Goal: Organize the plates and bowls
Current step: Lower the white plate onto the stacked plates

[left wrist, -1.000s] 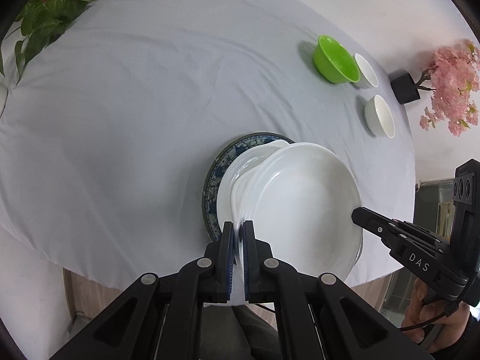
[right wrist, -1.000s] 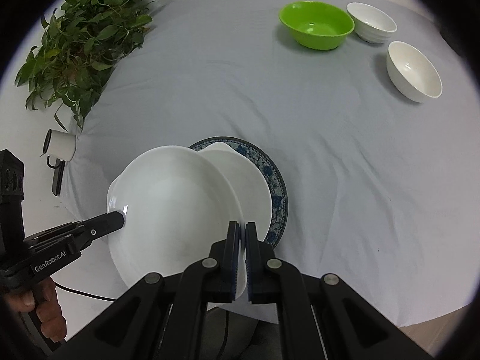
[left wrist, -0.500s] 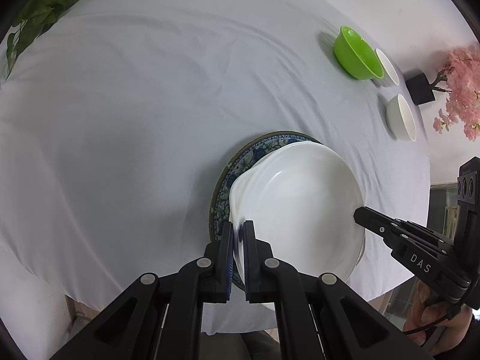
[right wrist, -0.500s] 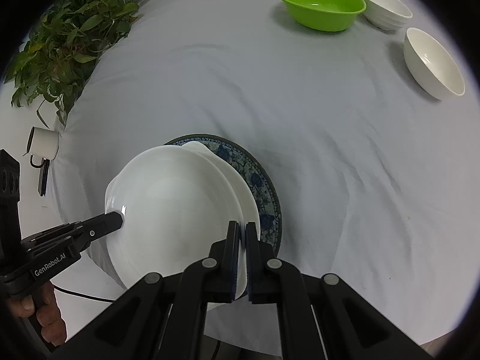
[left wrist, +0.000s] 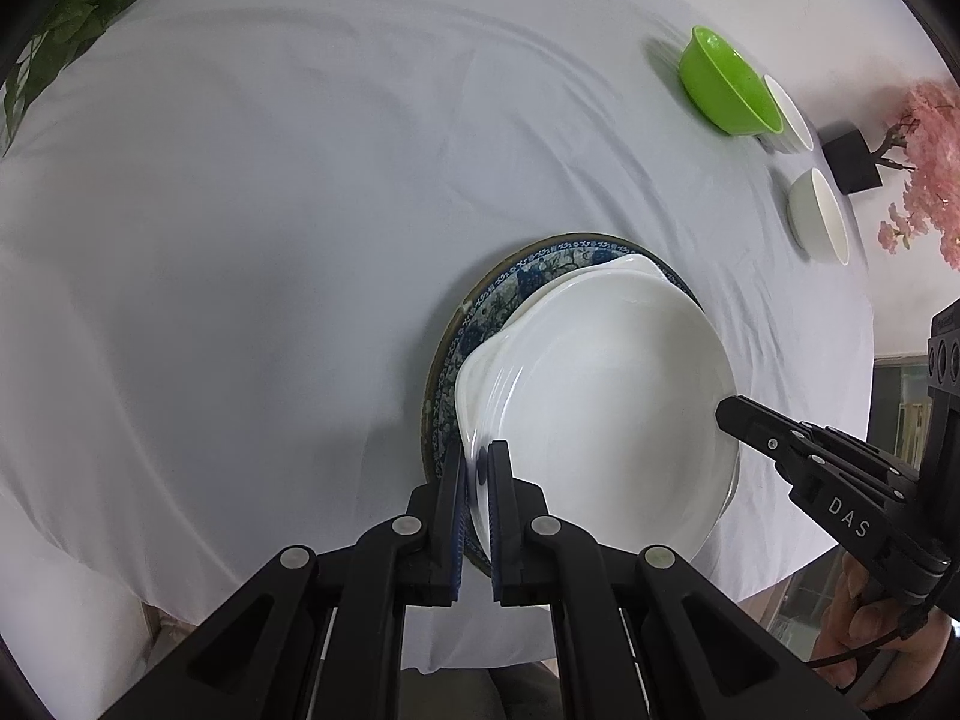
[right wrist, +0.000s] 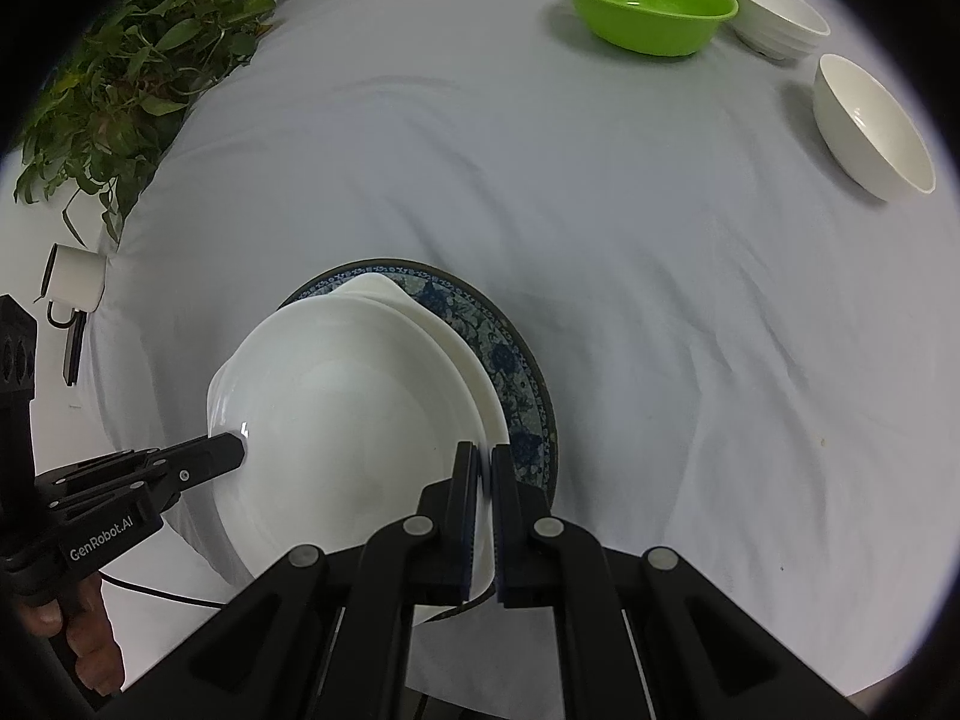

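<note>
A large white plate (left wrist: pixel 606 402) (right wrist: pixel 354 438) lies over a second white plate (left wrist: pixel 630 267) (right wrist: pixel 384 294), and both rest on a blue patterned plate (left wrist: pixel 480 312) (right wrist: pixel 510 372) near the table's front edge. My left gripper (left wrist: pixel 478 459) is shut on the top plate's left rim. My right gripper (right wrist: pixel 483 462) is shut on its right rim. Each gripper shows in the other's view, the right gripper (left wrist: pixel 729 411) and the left gripper (right wrist: pixel 237 447) at the plate's edges. A green bowl (left wrist: pixel 726 84) (right wrist: pixel 645 3) and two white bowls (left wrist: pixel 819 216) (right wrist: pixel 873 129) stand far right.
A leafy green plant (right wrist: pixel 132 66) sits at the far left and a pink flower plant (left wrist: pixel 924 168) in a black pot at the far right. A small white mug (right wrist: pixel 72 276) stands left of the plates. A light cloth (left wrist: pixel 270 210) covers the round table.
Both grippers have come down with the top white plate, which has sunk onto the stack and now covers more of the white plate beneath.
</note>
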